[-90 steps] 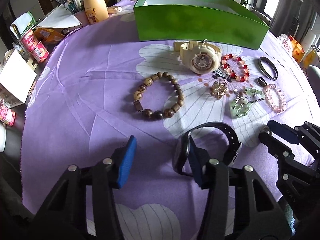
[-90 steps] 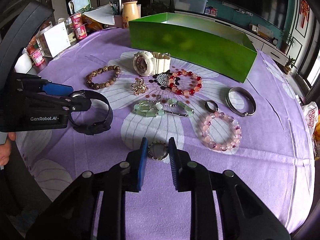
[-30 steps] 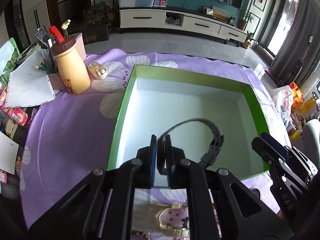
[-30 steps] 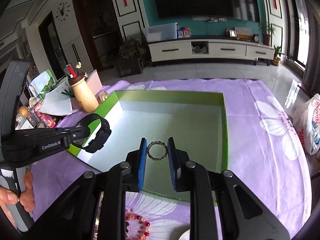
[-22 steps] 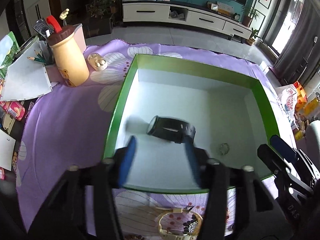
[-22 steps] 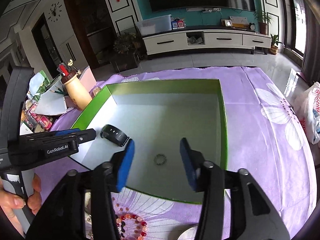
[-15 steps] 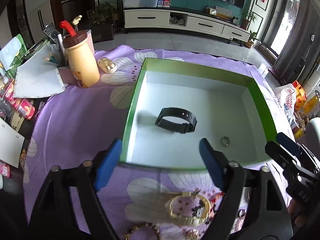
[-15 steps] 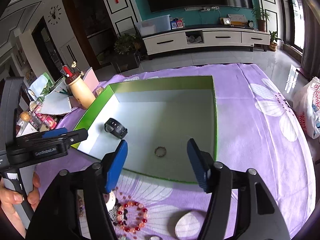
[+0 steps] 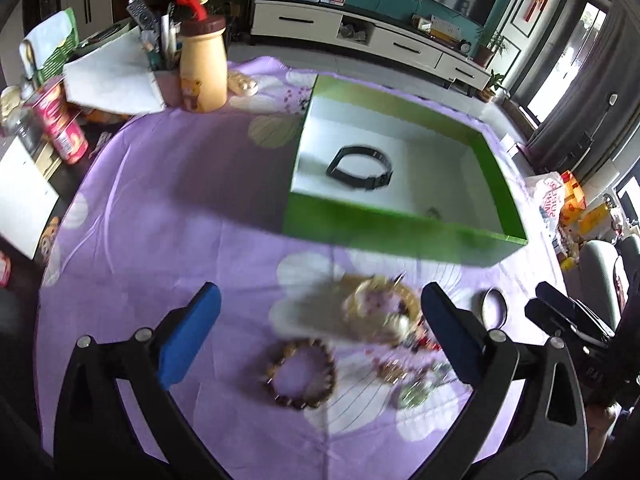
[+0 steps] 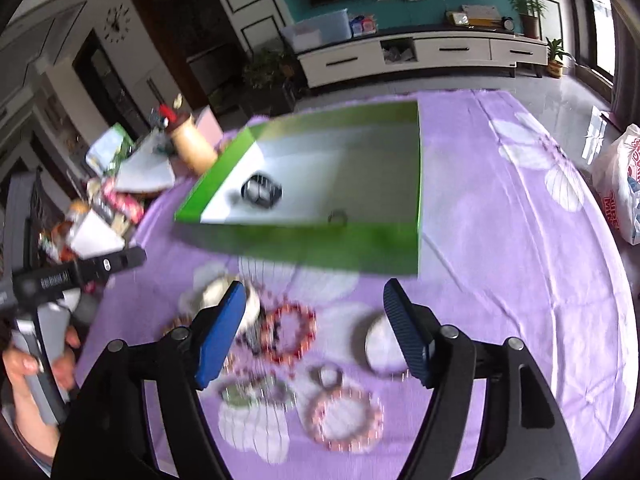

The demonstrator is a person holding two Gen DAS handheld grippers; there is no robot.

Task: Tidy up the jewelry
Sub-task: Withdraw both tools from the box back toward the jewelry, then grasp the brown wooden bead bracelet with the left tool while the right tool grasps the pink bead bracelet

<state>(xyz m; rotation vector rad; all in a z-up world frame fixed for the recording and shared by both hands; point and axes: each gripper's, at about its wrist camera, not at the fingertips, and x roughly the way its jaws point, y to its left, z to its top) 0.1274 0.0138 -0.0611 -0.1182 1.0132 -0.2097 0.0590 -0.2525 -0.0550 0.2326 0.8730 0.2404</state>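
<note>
While motion blur smears the jewelry on the purple surface [image 9: 168, 208], the green box [image 9: 384, 232] fills the upper middle of both views; its near wall half hides a small ring [image 10: 338, 217]. Beside it, a black watch [image 9: 359, 168] lies clear inside. Both the left claw [image 9: 320, 336] and right claw [image 10: 314, 328] are opening, nothing between them. Lower centre, a brown bead bracelet [image 9: 301, 374] reads; the lettering on the left claw's side is blurred.

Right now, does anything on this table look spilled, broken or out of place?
Nothing stands out. A black watch and a small ring lie in the green box; the other jewelry sits loose on the purple cloth, blurred.
</note>
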